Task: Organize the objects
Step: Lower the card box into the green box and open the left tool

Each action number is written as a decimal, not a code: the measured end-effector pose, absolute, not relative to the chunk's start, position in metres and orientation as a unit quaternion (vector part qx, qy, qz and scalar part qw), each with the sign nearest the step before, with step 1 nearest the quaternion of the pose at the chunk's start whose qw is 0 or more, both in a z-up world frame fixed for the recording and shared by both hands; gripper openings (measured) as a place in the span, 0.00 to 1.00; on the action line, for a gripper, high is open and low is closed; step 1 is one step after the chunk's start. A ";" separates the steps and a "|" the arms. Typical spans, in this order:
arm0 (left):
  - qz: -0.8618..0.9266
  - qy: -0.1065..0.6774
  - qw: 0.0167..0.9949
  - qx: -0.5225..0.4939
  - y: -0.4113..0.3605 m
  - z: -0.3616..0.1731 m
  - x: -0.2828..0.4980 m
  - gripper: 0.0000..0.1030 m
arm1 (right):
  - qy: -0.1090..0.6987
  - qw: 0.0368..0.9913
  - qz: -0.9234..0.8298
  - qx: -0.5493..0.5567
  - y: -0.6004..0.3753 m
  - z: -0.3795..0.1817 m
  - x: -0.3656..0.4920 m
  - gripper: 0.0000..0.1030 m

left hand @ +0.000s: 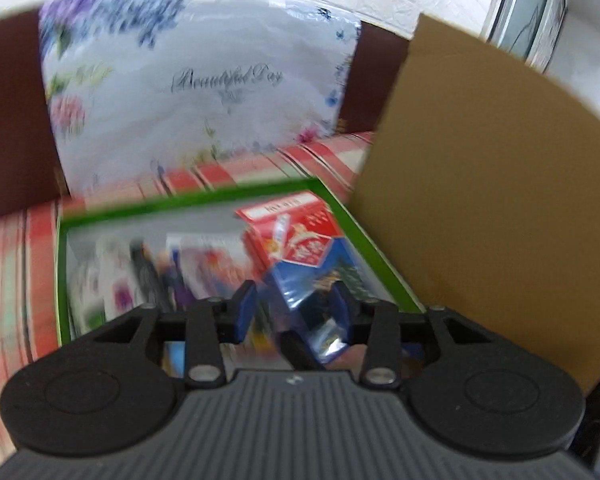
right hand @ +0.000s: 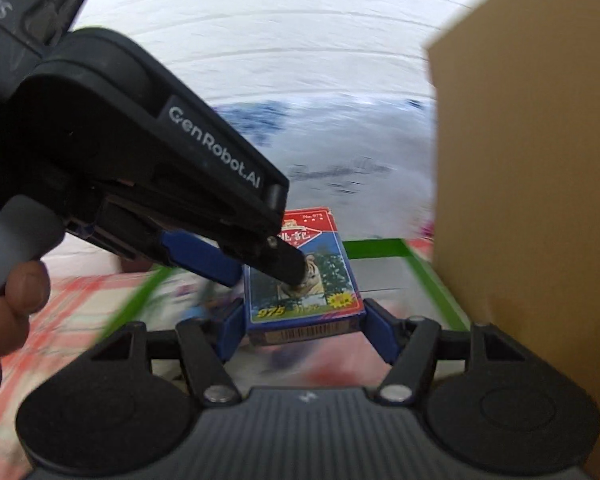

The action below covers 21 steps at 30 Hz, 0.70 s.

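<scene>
Right tool [right hand: 302, 318] grips card box [right hand: 304, 280]; barcode (right view only) shows.

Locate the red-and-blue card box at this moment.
The card box is centre in both wrist views, gripped between the right gripper, above the green-rimmed tray, left of the cardboard flap.

Right gripper [right hand: 304, 320] clamps card box [right hand: 300, 272]; left gripper [right hand: 268, 268] fingertip touches its face, above green-rimmed tray [right hand: 432, 276].
</scene>
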<state>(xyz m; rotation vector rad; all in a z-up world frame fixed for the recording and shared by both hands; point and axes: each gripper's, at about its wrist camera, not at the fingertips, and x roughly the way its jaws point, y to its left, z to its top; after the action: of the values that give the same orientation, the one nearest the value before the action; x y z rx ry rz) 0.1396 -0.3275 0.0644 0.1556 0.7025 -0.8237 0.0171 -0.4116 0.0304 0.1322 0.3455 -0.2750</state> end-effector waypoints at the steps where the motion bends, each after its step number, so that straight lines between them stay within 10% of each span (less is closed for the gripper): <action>1: -0.371 0.321 0.866 0.095 -0.336 0.061 0.144 0.48 | 0.176 0.971 -0.148 0.069 -0.416 0.026 0.031 0.63; 21: -0.240 0.309 0.913 0.117 -0.247 0.075 0.085 0.57 | 0.174 0.972 -0.117 0.105 -0.366 0.041 -0.038 0.67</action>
<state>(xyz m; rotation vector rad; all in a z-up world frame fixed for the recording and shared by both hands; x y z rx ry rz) 0.0853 -0.2466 0.0754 0.2413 0.6372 -0.4948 -0.0382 -0.3662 0.0406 0.2114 0.3520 -0.2368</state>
